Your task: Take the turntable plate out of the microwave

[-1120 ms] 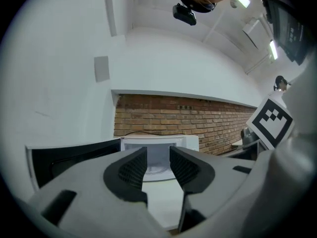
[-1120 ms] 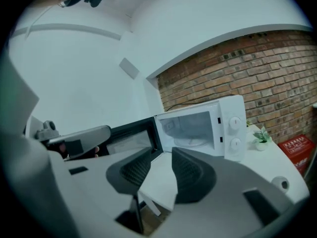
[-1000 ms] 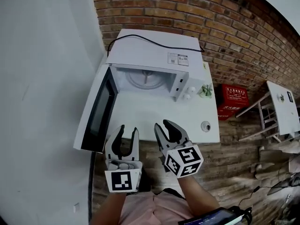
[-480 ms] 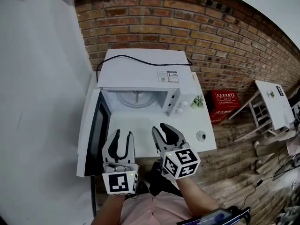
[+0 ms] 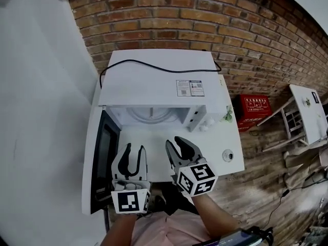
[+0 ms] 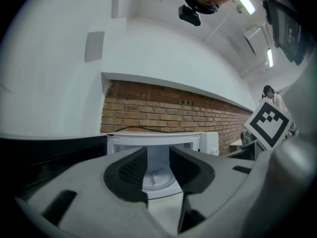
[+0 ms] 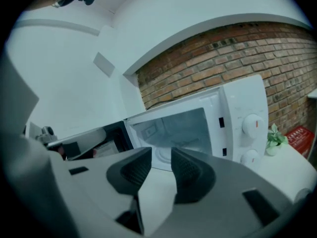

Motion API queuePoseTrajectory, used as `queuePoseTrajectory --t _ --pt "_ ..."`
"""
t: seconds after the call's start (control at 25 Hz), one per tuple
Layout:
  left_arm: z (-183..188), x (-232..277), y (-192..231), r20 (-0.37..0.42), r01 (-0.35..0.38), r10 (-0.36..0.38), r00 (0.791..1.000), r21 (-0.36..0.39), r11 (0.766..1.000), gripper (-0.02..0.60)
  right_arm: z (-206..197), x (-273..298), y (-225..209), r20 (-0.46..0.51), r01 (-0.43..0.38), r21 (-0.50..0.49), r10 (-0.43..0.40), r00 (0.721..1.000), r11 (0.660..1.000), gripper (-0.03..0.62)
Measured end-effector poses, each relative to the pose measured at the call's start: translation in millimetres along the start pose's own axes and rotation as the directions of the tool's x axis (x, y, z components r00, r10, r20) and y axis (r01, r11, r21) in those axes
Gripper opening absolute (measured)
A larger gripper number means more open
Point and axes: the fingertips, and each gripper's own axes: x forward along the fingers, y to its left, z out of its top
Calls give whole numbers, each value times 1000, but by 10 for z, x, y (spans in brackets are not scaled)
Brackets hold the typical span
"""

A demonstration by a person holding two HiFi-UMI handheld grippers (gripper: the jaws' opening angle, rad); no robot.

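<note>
the white microwave stands on a white table against a brick wall, its door swung fully open to the left. the glass turntable plate lies flat on the floor of the cavity, untouched, with both claws well short of it, out over the table's front half.

the left claw points level at the opening. its jaws stand apart with a clear gap and hold nothing. in the left gripper view the plate shows straight through that gap, far behind the pads. the right claw hangs just beside the left one, tilted a little downward. its jaws are likewise spread with nothing between them. in the right gripper view the plate's rim sits beyond the gap, inside the lit cavity.

a black cable loops across the microwave's top. two control knobs sit on the panel to the right of the cavity, and a small green plant stands on the table just beside that side. a red crate rests on the floor by the wall.
</note>
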Motion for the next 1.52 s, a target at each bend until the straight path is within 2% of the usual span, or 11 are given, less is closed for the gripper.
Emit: queuePoseTrajectory --t 0.32,0.48,0.84,1.04,1.2,1.36,1.52 --pt "-377 615 139 -79 -23 24 997 15 1000 132 -302 701 -368 -81 -48 125 59 995 991 130" --pt "-451 838 127 -102 -23 26 994 25 999 132 -342 939 -454 -109 -68 142 84 990 987 129" --pt "-520 1030 148 -129 10 -9 992 5 1000 130 -398 1332 -436 -174 -67 90 82 981 994 150" --pt "-657 1098 225 -141 34 -38 989 -30 999 130 -473 1549 -503 -202 -27 56 37 979 998 149" --pt "-748 1129 268 -149 50 -57 987 -54 997 130 -594 1686 -618 -266 23 50 -9 964 999 146" --pt "-824 1062 266 -167 53 -65 984 -78 996 130 -660 1722 -607 -332 22 -76 -46 942 997 107" --pt "-816 996 301 -170 55 -69 983 -87 995 130 -719 1630 -527 -370 14 -61 -36 928 998 75"
